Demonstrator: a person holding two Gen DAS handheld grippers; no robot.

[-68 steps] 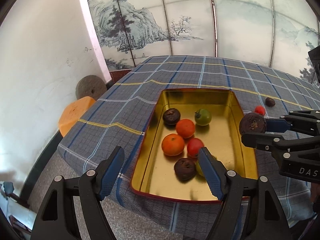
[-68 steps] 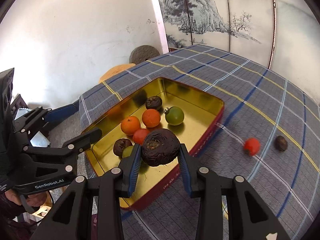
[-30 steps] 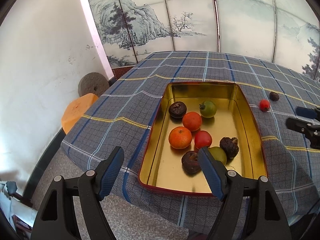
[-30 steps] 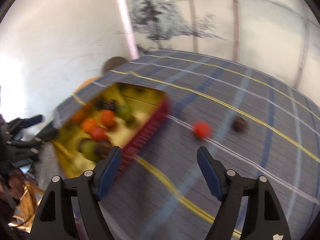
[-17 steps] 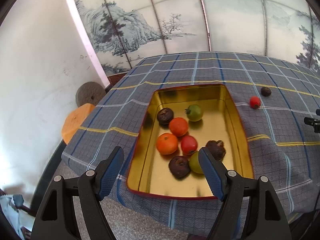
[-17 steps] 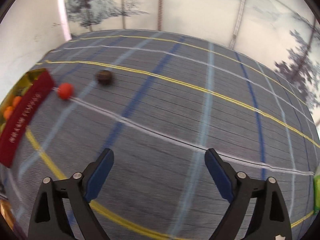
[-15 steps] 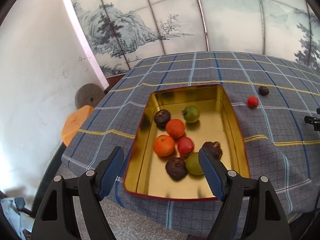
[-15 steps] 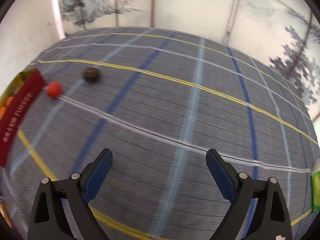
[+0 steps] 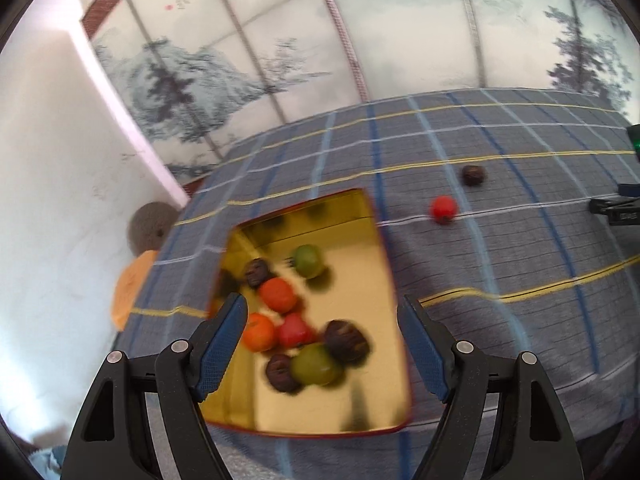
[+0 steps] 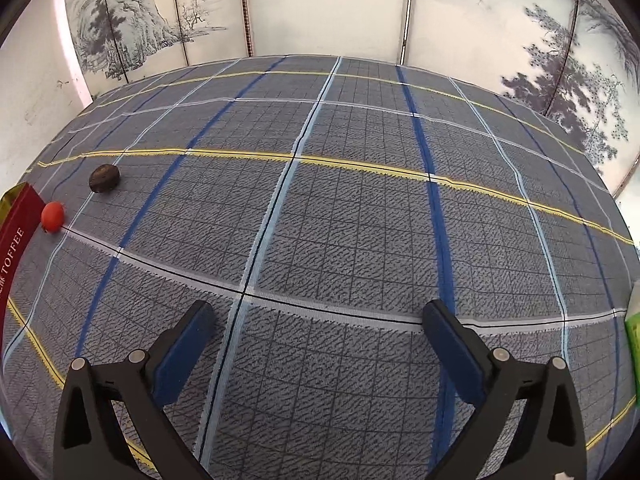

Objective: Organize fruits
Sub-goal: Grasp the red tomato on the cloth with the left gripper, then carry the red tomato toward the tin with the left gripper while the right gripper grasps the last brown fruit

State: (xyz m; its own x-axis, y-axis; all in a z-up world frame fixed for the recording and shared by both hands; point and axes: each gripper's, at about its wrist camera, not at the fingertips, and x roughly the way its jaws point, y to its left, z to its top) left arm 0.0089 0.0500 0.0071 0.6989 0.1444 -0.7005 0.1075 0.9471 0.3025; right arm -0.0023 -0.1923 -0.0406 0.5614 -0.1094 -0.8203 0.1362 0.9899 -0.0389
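A gold tin tray (image 9: 372, 396) with red outer walls lies on the plaid tablecloth and holds several fruits: orange, red, green and dark brown ones. My left gripper (image 9: 320, 344) is open and empty, hovering above the tray's near end. A small red fruit (image 9: 443, 208) and a dark brown fruit (image 9: 473, 175) lie loose on the cloth to the right of the tray. In the right wrist view the red fruit (image 10: 53, 215) and the brown fruit (image 10: 104, 177) lie far left, beside the tray's red wall (image 10: 14, 236). My right gripper (image 10: 318, 344) is open and empty over bare cloth.
The plaid tablecloth (image 10: 340, 216) covers the table. A painted folding screen (image 9: 360, 40) stands behind it. A grey millstone (image 9: 150, 228) and an orange stool (image 9: 132, 288) sit by the white wall at left. A green object (image 10: 633, 344) shows at the right edge.
My right gripper let the dark fruit go into the tray, opened, and swung right away from the tray over the cloth. My left gripper shifted and tilted; its view is now blurred.
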